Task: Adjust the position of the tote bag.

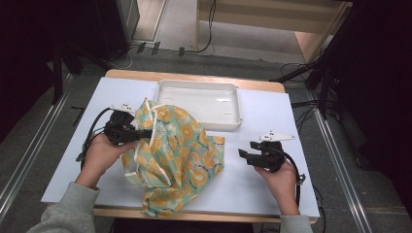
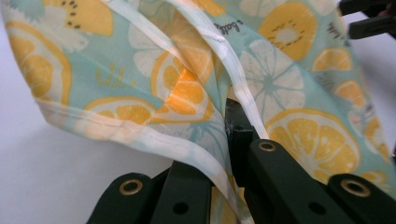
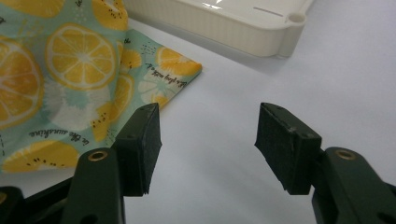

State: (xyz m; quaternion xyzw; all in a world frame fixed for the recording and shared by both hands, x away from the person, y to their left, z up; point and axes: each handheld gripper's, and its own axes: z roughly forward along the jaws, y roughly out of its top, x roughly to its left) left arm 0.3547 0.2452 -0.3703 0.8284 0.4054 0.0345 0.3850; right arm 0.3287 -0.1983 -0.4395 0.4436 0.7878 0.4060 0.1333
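Note:
A light teal cloth [image 1: 180,150] printed with orange and lemon slices is bunched in the middle of the white table [image 1: 272,111], and its lower end hangs over the front edge. My left gripper [image 1: 143,133] is shut on the cloth's white-hemmed left edge and holds that side raised off the table. In the left gripper view the hem of the cloth [image 2: 187,88] runs down between the closed jaws of my left gripper [image 2: 229,121]. My right gripper [image 1: 245,155] sits right of the cloth, open, with nothing between its jaws. In the right gripper view my right gripper [image 3: 208,140] points at bare table, with a corner of the cloth [image 3: 70,70] to its left.
A shallow white tray [image 1: 238,104] sits at the back middle of the table, just behind the cloth; its corner shows in the right gripper view as the tray [image 3: 224,23]. Cables and dark stands line the floor on both sides of the table.

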